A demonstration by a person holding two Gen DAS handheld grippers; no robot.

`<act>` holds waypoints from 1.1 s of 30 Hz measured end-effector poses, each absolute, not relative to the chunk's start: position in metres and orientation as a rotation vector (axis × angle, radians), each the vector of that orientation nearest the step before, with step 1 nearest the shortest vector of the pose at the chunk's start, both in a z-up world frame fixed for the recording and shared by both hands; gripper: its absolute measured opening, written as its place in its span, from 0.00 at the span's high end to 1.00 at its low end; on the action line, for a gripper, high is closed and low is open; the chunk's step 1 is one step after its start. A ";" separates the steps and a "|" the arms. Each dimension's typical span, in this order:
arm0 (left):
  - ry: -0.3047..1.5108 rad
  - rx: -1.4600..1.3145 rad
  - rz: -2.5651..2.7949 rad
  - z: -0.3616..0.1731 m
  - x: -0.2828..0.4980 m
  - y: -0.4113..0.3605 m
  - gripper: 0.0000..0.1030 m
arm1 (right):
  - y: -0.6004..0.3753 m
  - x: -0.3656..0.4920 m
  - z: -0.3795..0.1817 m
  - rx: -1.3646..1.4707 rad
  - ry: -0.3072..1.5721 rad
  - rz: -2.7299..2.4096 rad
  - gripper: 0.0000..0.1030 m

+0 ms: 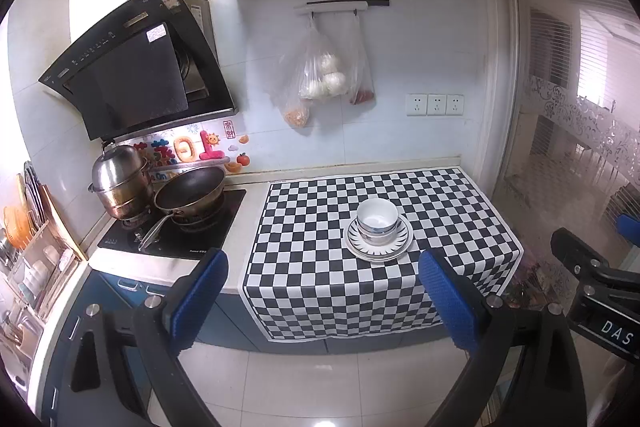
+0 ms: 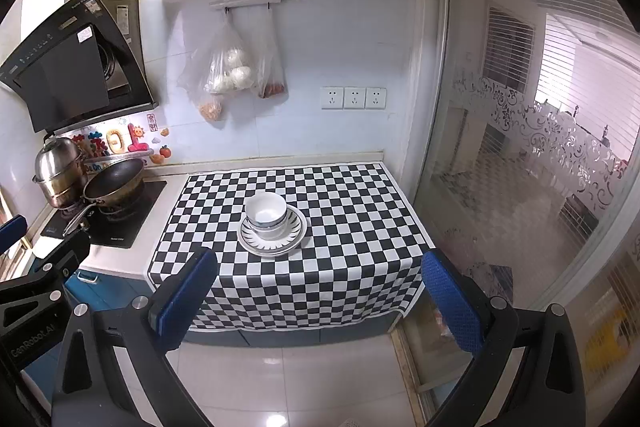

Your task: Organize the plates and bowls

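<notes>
two stacked bowls on stacked plates, both grippers held back and empty

only the left wrist view shows the dish rack at the far left of the stove; only the right wrist view shows the full glass door right of the checkered cloth. each view catches the other gripper at its edge.

the bowls are white with a blue mark, nested and upright on the plates, which have a dark rayed rim. the stack sits near the middle of the cloth, well apart from the stove.

the left gripper and right gripper are spread wide with nothing between their blue pads, off the cloth's front edge, above the floor. bare cloth rings the stack on every side; the cloth's front hangs over the counter edge.
</notes>
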State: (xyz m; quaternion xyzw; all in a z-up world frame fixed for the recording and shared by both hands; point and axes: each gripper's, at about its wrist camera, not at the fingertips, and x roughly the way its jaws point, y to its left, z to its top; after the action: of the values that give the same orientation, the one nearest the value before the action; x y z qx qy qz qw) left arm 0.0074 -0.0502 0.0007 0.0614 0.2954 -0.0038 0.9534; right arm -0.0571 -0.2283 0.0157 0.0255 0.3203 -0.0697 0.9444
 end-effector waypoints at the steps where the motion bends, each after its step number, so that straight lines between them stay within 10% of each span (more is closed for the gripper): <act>1: 0.599 0.123 -0.007 0.001 0.007 -0.050 0.05 | -0.229 -0.057 0.015 0.051 0.654 -0.142 0.00; 33: 0.614 0.112 0.005 -0.002 0.016 -0.043 0.05 | -0.229 -0.047 0.006 0.033 0.665 -0.138 0.00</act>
State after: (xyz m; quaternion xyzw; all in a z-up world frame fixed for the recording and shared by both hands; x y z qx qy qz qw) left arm 0.0155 -0.0430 -0.0018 0.0552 0.3022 0.0024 0.9516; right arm -0.0469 -0.2294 0.0056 0.0162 0.3262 -0.0676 0.9428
